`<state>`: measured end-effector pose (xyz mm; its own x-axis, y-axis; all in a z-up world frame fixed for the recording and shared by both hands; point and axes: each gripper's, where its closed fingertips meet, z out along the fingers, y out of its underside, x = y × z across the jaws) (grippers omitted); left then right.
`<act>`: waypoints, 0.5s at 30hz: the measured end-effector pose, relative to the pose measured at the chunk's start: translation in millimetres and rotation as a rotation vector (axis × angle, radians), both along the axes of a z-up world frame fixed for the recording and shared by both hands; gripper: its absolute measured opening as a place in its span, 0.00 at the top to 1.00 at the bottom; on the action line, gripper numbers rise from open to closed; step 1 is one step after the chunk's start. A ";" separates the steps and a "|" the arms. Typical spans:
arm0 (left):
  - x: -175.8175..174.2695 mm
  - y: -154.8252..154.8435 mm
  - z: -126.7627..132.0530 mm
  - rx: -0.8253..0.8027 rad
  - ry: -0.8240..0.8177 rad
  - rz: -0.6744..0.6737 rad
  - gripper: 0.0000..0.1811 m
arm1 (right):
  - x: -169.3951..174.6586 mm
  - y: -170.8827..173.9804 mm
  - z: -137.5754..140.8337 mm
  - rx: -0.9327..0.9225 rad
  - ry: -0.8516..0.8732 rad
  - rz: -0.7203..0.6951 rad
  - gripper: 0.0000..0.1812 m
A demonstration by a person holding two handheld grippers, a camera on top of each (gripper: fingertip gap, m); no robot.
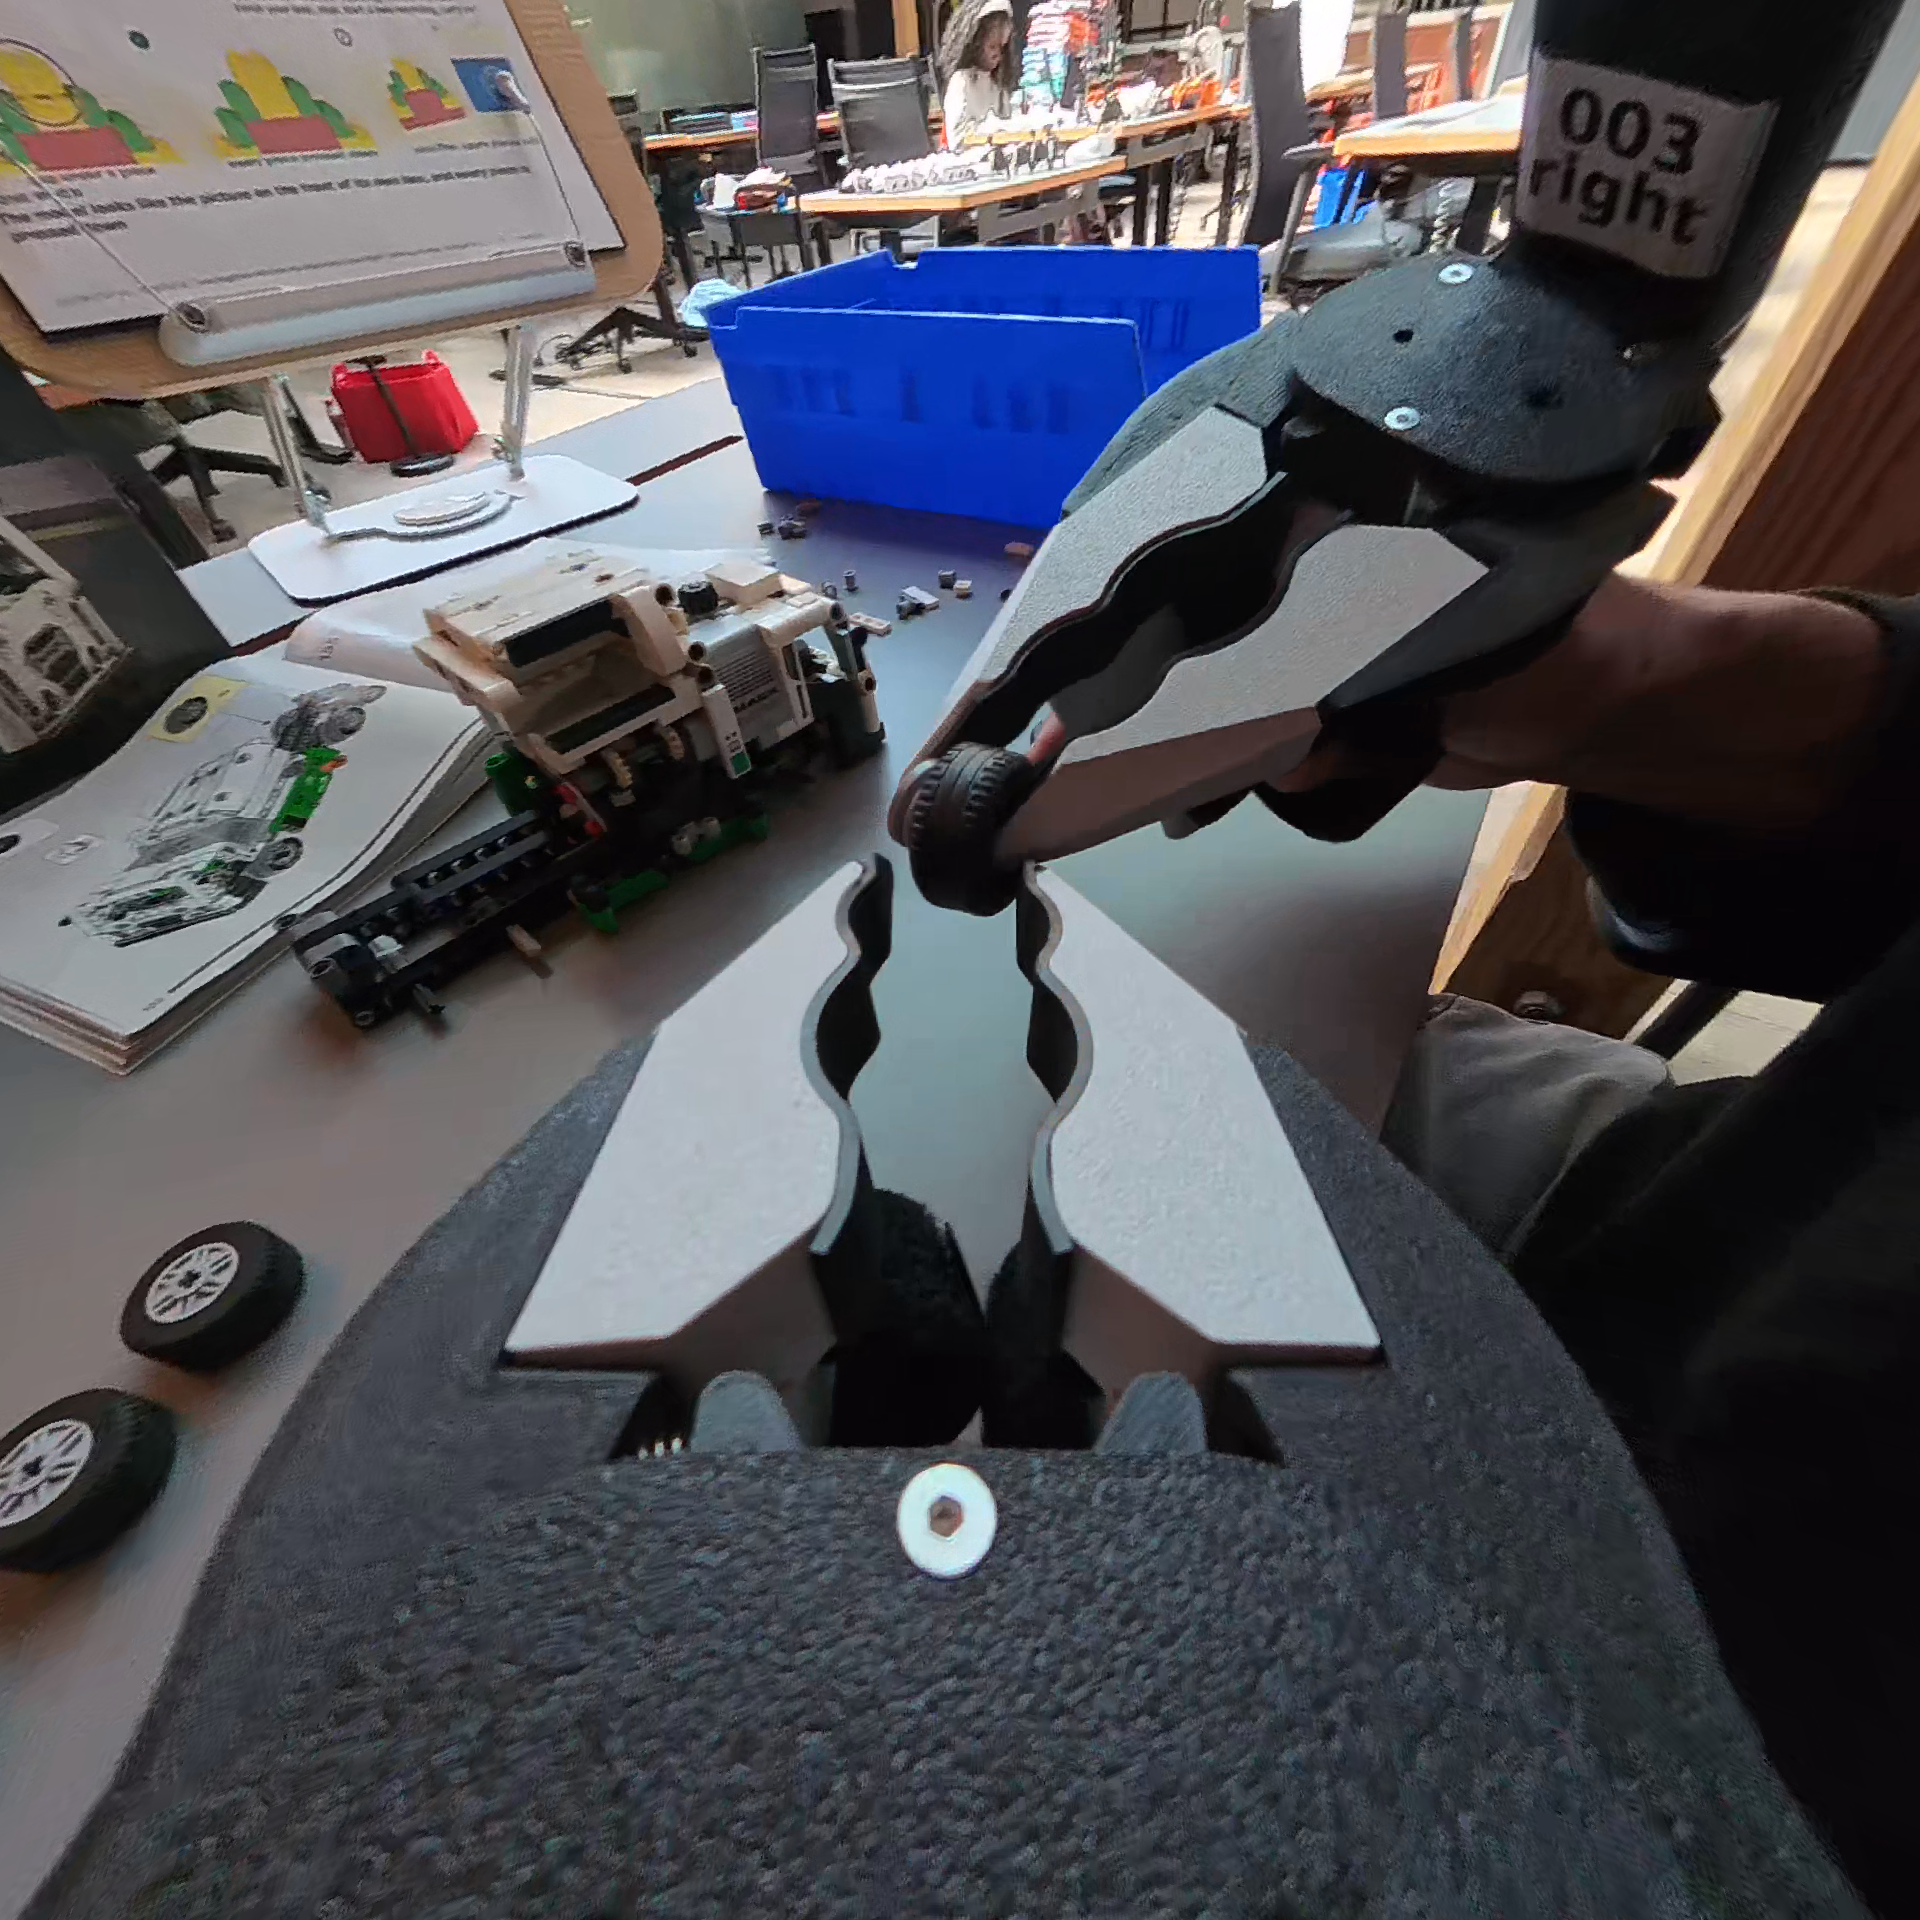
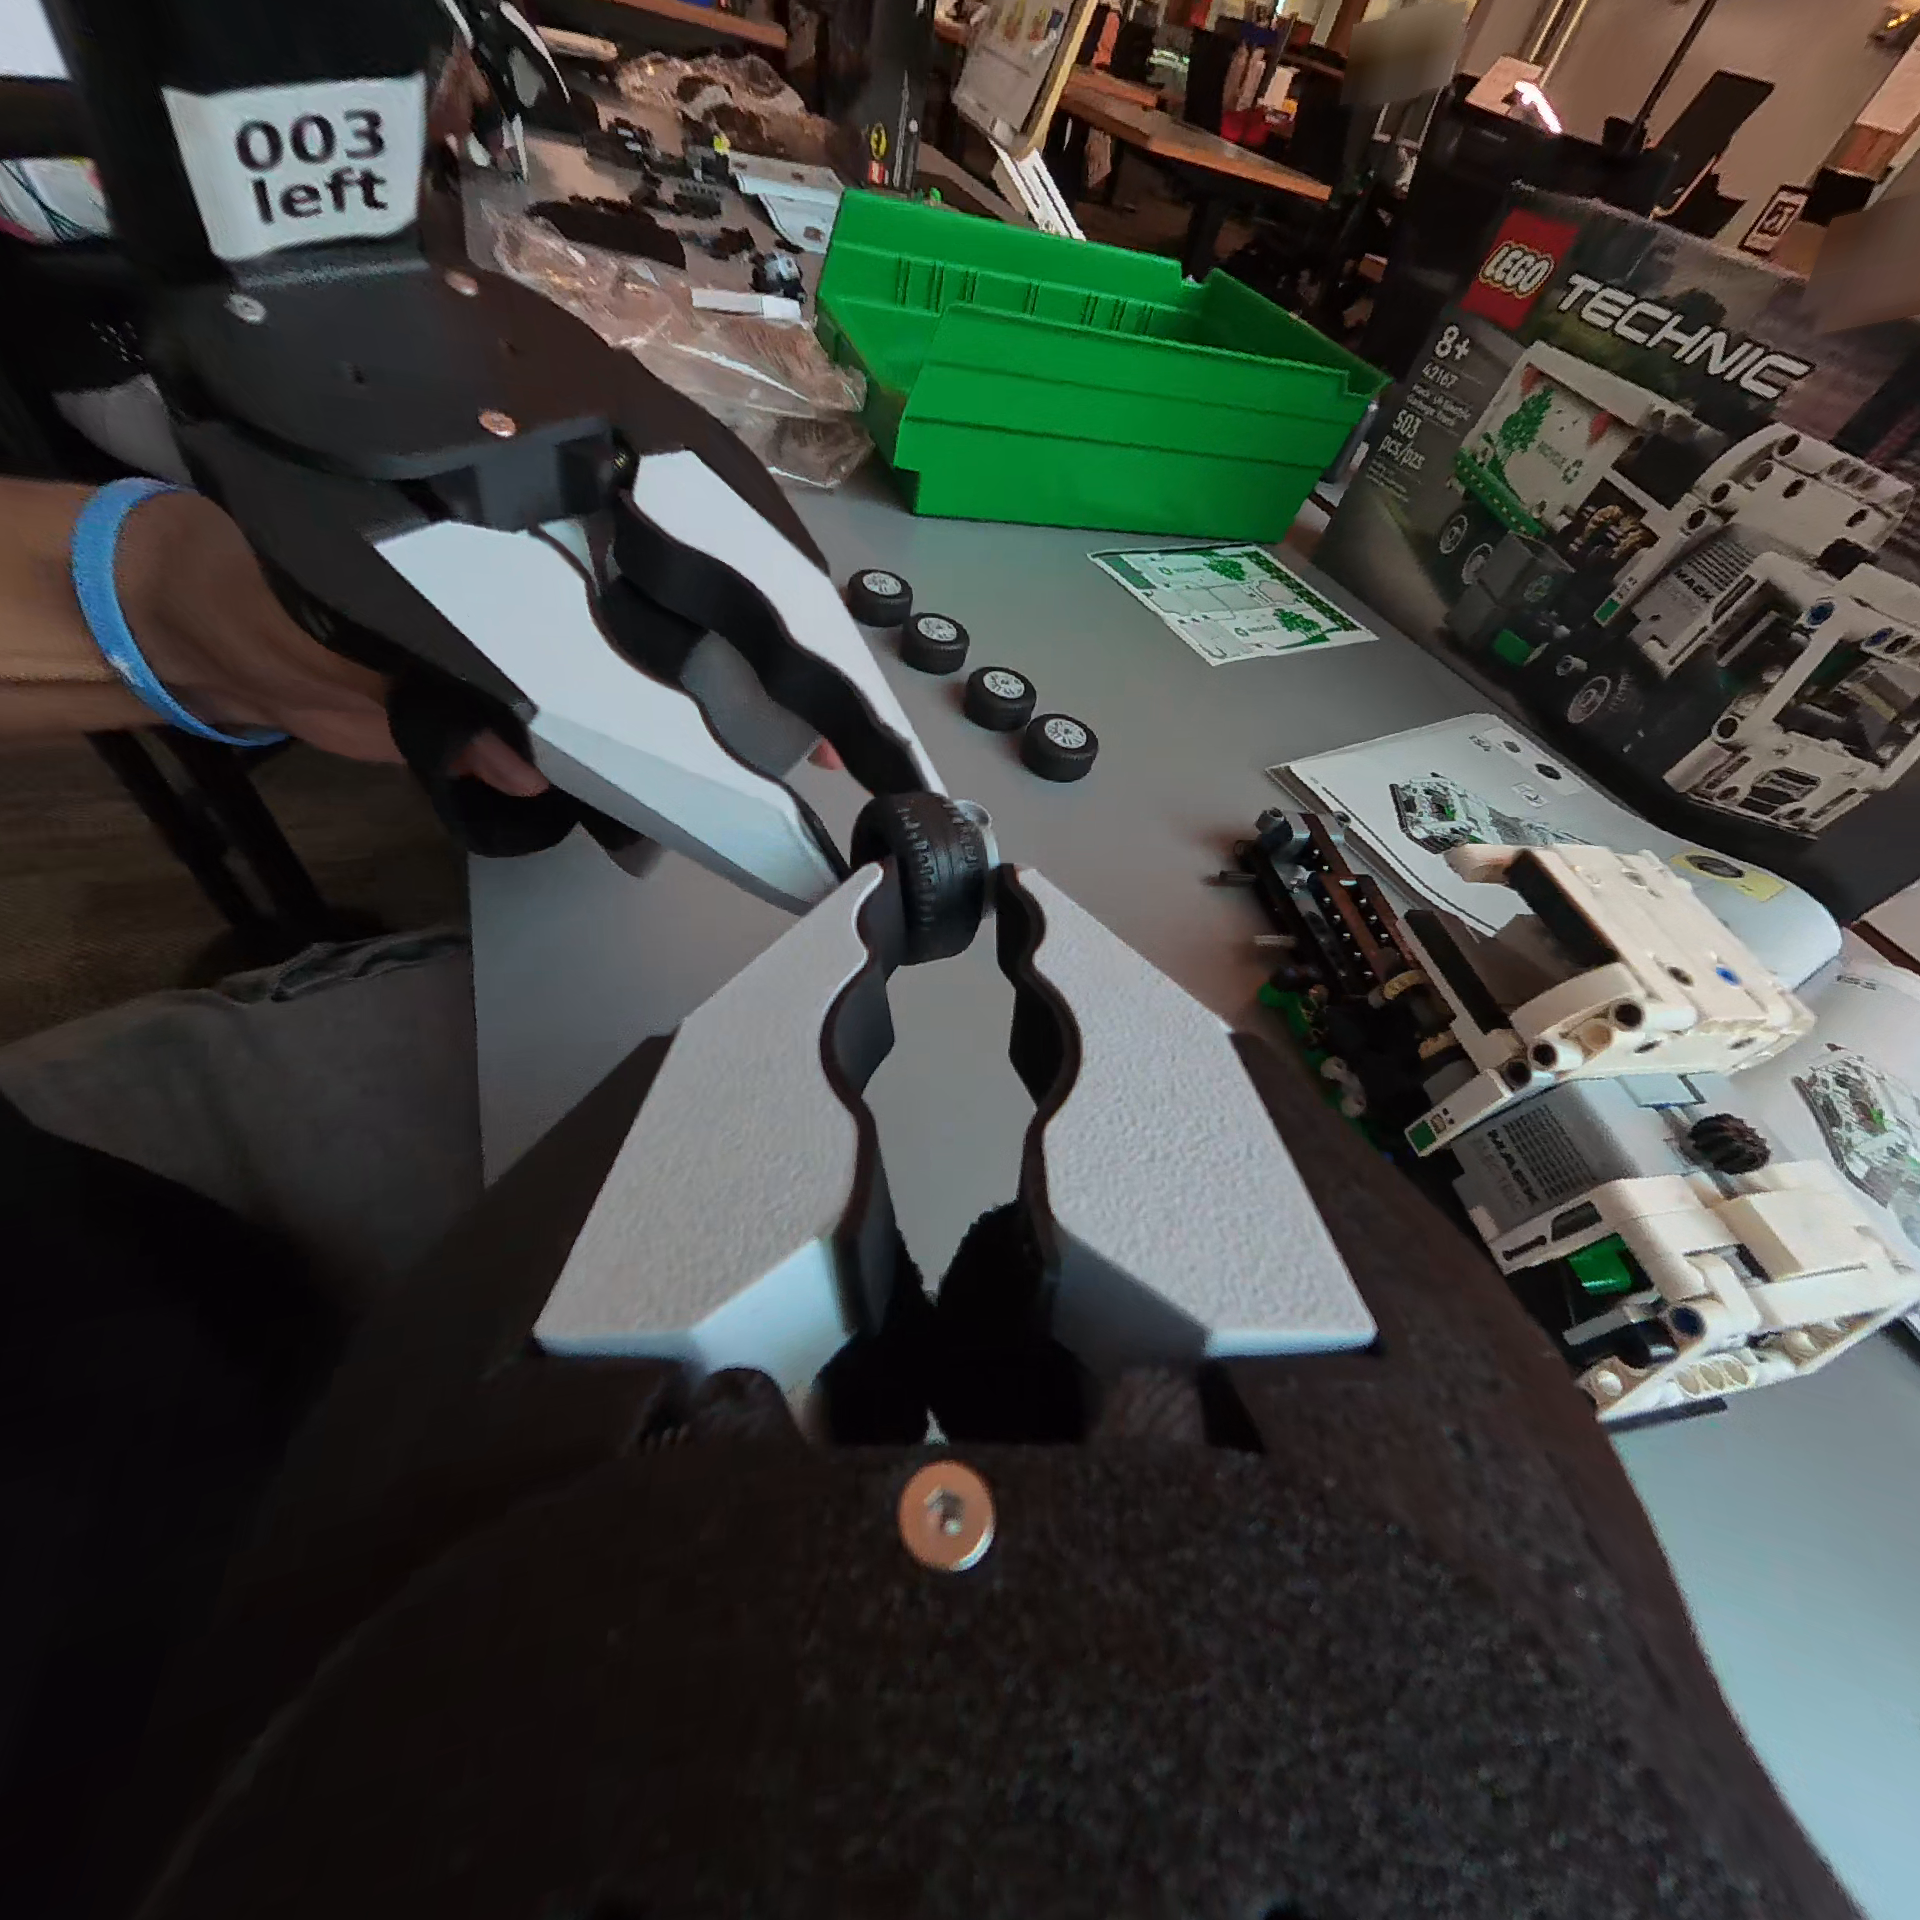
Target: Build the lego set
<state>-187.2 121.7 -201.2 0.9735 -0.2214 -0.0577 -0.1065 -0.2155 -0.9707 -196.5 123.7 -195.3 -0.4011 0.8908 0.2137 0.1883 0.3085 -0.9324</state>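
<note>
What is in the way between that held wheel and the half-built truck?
Nothing visible. The right tool grips the wheel above bare table, and the truck lies off to its side with open space between. The left tool, open, sits right at the wheel, not toward the truck.

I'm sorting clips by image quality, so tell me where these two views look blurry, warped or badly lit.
Left wrist view: fisheye bends the blue bin and instruction board; the two wheels at the left edge are smeared. Right wrist view: the left gripper is motion-blurred, the background room is dim and soft, while the tire in the right gripper stays fairly sharp.
</note>
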 end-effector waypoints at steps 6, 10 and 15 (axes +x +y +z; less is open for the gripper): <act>0.6 -0.4 -2.5 0.003 0.001 0.023 0.91 | -0.2 0.2 -1.0 0.051 0.031 -0.010 0.91; 8.9 -11.3 -12.3 -0.022 0.165 -0.067 0.92 | 11.4 -12.7 -11.5 0.098 0.021 0.129 0.91; 16.1 -17.4 -25.8 -0.117 0.217 -0.148 0.93 | 17.2 -20.3 -21.4 0.088 -0.015 0.198 0.91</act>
<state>-171.1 104.3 -227.0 0.8978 -0.3773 -0.2271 -0.3479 -0.2914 -0.8911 -179.3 103.4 -216.7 -0.5700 0.7724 0.2801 0.1298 0.4213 -0.8976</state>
